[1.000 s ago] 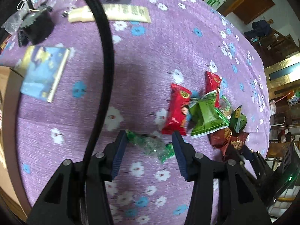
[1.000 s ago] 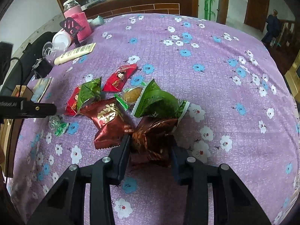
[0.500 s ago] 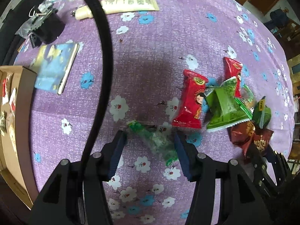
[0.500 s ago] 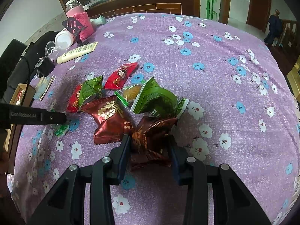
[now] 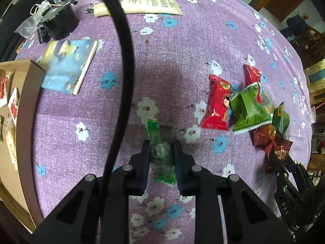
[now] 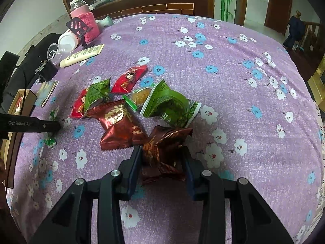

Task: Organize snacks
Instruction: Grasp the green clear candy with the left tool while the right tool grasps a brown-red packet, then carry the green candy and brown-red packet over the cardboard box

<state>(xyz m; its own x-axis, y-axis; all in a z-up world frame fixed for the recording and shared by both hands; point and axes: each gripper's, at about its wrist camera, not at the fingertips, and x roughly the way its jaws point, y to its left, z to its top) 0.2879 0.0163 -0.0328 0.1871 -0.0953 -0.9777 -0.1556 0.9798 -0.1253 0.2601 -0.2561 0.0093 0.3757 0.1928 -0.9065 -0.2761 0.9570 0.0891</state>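
Note:
My left gripper [image 5: 161, 148] is shut on a small clear green-wrapped candy [image 5: 160, 152] lying on the purple flowered tablecloth. My right gripper [image 6: 162, 152] is shut on a dark brown foil snack packet [image 6: 164, 142]; this packet also shows in the left wrist view [image 5: 272, 142]. In front of it lie a second brown packet [image 6: 119, 124], two green packets [image 6: 170, 103] [image 6: 97, 95], two red packets [image 6: 130, 78] [image 6: 80, 105] and a clear-wrapped tan snack [image 6: 140, 97]. The left gripper's finger [image 6: 40, 125] shows at the left of the right wrist view.
A cardboard box [image 5: 22, 122] holding snack packets stands at the table's left edge. A blue booklet [image 5: 69, 65], a black clip device [image 5: 56, 22], a cream tube [image 5: 140, 5], a pink-sleeved jar [image 6: 83, 18] and a phone stand [image 6: 78, 28] lie at the back left.
My left gripper has closed from open onto the green candy. My right gripper has stayed shut on the brown packet and hardly moved.

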